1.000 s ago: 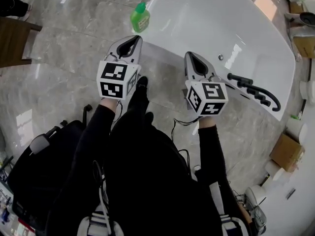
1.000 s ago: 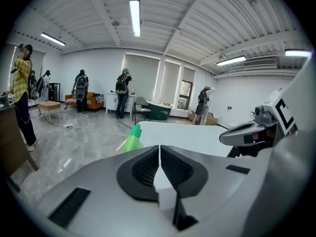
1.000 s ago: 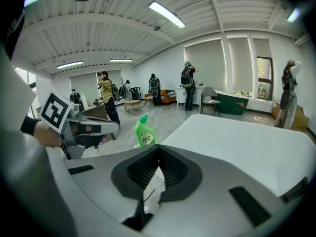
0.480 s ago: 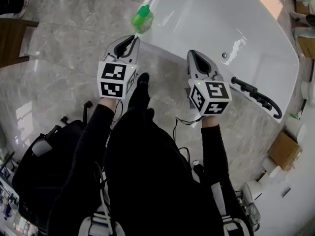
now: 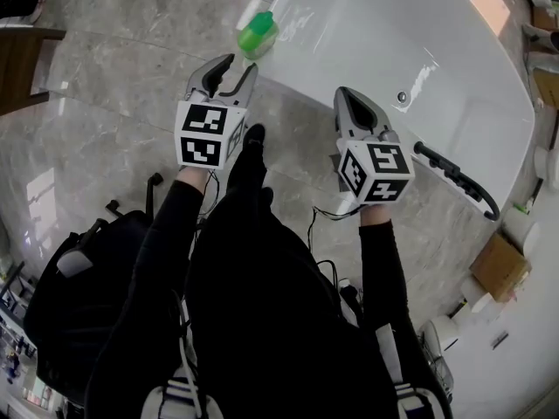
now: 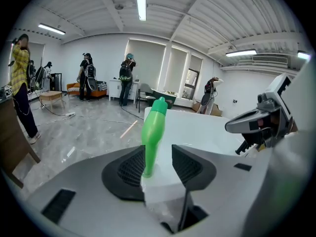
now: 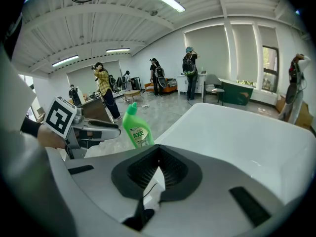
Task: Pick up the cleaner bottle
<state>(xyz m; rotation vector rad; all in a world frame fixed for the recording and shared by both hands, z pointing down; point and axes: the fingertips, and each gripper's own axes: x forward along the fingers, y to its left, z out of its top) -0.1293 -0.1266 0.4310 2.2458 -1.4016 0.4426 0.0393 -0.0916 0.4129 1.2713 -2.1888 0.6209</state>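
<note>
Zero contact: green plastic cleaner bottle (image 5: pixel 256 33) upright at white bathtub's (image 5: pixel 393 42) corner, just beyond left gripper's (image 5: pixel 238 66) fingers (image 6: pixel 132 168), facing their gap. Parted there, just been opening; pressed together, empty, on right gripper (image 5: pixel 349 96).

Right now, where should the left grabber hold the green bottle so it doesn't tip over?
Probably the wide lower body, below the bent neck. The cleaner bottle stands upright on the bathtub corner, thin edge toward the left gripper, whose jaws have just been opening, nothing between them yet. Coming straight ahead puts its pads on the flat faces.
</note>
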